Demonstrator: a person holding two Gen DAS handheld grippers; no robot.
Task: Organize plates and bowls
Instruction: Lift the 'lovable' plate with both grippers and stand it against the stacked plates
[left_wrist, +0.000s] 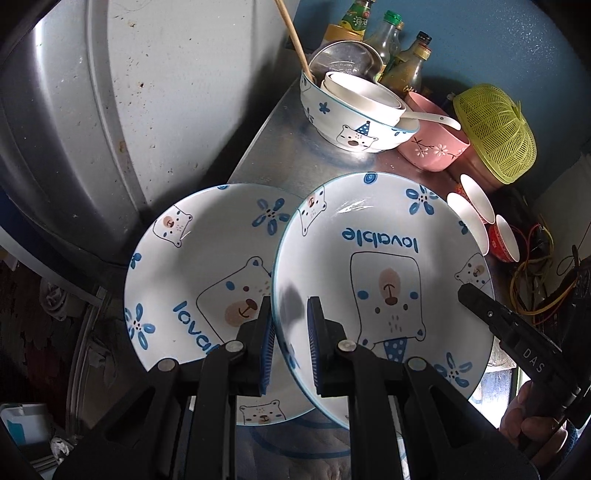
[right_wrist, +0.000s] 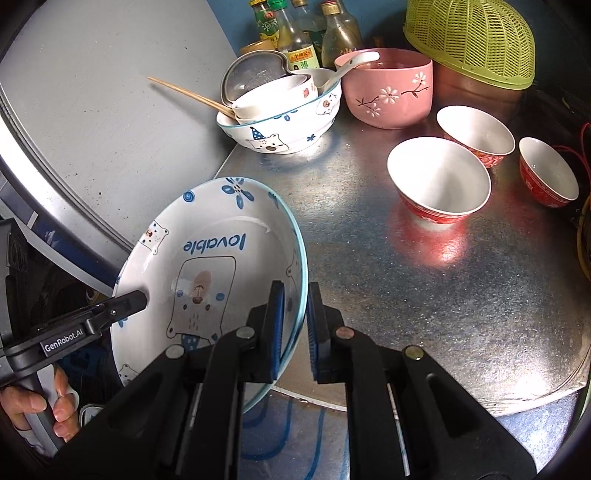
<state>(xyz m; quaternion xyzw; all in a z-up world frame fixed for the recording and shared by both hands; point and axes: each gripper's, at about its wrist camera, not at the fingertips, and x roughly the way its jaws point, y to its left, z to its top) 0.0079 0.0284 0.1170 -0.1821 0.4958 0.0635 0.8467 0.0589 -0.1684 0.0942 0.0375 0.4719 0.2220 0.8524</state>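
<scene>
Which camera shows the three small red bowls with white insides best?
The right wrist view: all three red bowls sit open on the metal counter. The left wrist view shows them squeezed edge-on behind the held plate.

A galvanized metal countertop (right_wrist: 424, 280), mottled and reflecting bright overhead light, stands against a blue wall (left_wrist: 480, 48). To its left rises a curved grey metal panel (left_wrist: 110, 129), scratched and rust-spotted. Glass condiment bottles (right_wrist: 295, 37) line the back corner; tangled yellow and red cables (left_wrist: 532, 288) hang at the right edge.
</scene>
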